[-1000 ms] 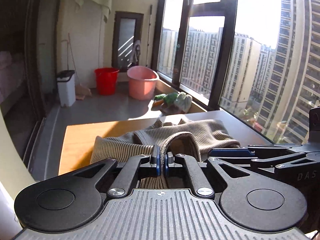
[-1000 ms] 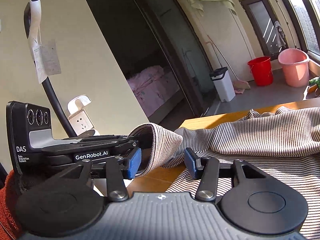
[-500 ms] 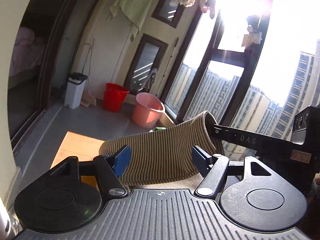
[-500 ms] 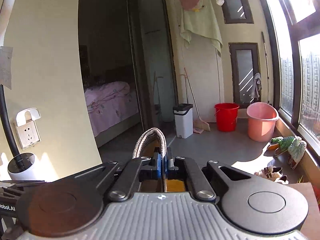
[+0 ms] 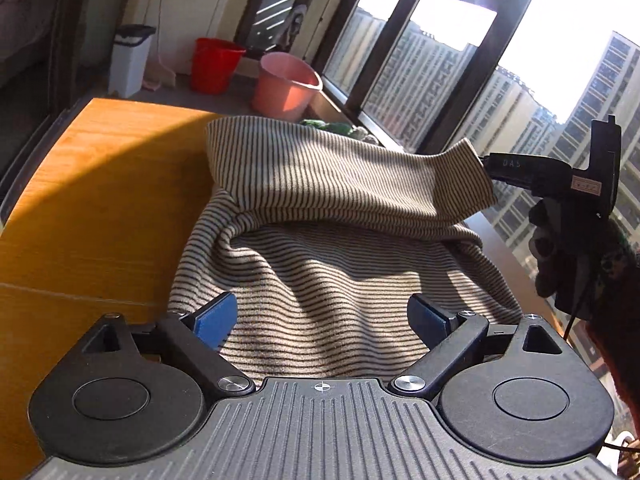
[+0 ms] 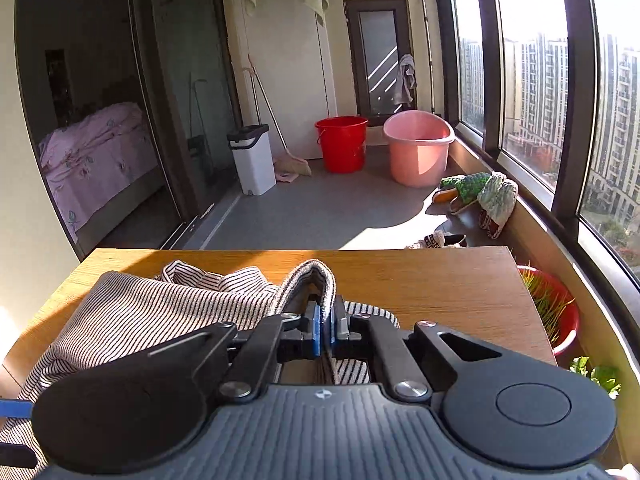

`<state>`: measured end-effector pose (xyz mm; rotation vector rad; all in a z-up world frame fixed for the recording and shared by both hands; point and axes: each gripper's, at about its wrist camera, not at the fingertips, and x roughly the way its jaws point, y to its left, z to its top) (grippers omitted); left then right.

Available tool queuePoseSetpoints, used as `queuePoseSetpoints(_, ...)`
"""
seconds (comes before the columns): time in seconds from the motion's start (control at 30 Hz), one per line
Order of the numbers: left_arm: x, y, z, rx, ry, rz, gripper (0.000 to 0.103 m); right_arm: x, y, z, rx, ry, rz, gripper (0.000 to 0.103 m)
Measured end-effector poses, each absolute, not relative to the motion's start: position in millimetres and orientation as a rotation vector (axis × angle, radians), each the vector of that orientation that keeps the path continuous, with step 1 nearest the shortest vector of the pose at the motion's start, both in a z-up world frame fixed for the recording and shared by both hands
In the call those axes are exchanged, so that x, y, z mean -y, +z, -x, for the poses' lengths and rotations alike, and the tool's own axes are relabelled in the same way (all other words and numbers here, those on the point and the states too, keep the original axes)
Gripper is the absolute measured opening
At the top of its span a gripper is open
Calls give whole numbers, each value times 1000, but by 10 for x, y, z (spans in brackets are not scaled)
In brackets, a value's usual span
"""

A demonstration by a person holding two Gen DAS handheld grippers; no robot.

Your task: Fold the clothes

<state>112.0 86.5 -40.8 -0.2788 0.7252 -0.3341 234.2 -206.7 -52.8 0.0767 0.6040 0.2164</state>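
the left gripper (image 5: 322, 318), clamped on the striped sweater (image 5: 328, 264) a second ago, is opening above it; the right gripper (image 6: 325, 330), half-open before, is pinching its cuff (image 6: 316, 276).

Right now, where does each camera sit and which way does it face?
Left wrist: on the left gripper, jaws opening over the striped knit garment, facing the windows; a gloved hand carries the right gripper.
Right wrist: on the right gripper, shut on the garment's cuff, facing the balcony floor.
Shared: garment, wooden table, pink plastic tub.
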Motion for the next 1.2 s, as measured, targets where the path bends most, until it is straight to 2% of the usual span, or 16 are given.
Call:
queuePoseSetpoints(0.03,-874,-418,-1098,-721,-332,256,96,2113,-582,-2338,-616,203,-77,6)
queuePoseSetpoints(0.07,-878,-418,-1069,-717,-331,230,96,2159,-637,-2334,-628,189,-77,12)
queuePoseSetpoints(0.1,-882,-415,-1056,-717,-332,213,97,2213,-682,-2323,-636,172,-78,27)
queuePoseSetpoints(0.2,-875,-317,-1067,-732,-357,200,97,2373,-639,-2237,-614,114,-82,53)
queuePoseSetpoints(0.23,-875,-253,-1084,-718,-369,204,98,2402,-589,-2194,-593,108,-81,58)
queuePoseSetpoints(0.27,-871,-178,-1104,-699,-381,209,99,2425,-526,-2130,-564,100,-78,69)
queuePoseSetpoints(0.3,-853,-108,-1126,-676,-387,210,100,2429,-463,-2064,-531,92,-75,75)
queuePoseSetpoints(0.43,-713,93,-1311,-572,-393,192,102,2319,-231,-1832,-415,175,-167,78)
queuePoseSetpoints(0.5,-613,112,-1456,-532,-395,191,103,2230,-209,-1818,-419,267,-262,90)
queuePoseSetpoints(0.57,-474,60,-1631,-509,-412,187,103,2114,-351,-1937,-488,366,-400,95)
queuePoseSetpoints(0.7,-310,-234,-2002,-541,-362,127,103,1916,-768,-2138,-589,321,-421,96)
queuePoseSetpoints(0.77,-335,-441,-2125,-576,-298,101,103,1905,-916,-2140,-560,313,-389,99)
queuePoseSetpoints(0.93,-588,-502,-2209,-610,-299,230,103,1919,-920,-2112,-561,348,-405,103)
queuePoseSetpoints(1.2,-454,-478,-2197,-620,-262,143,103,1911,-904,-2187,-580,384,-376,103)
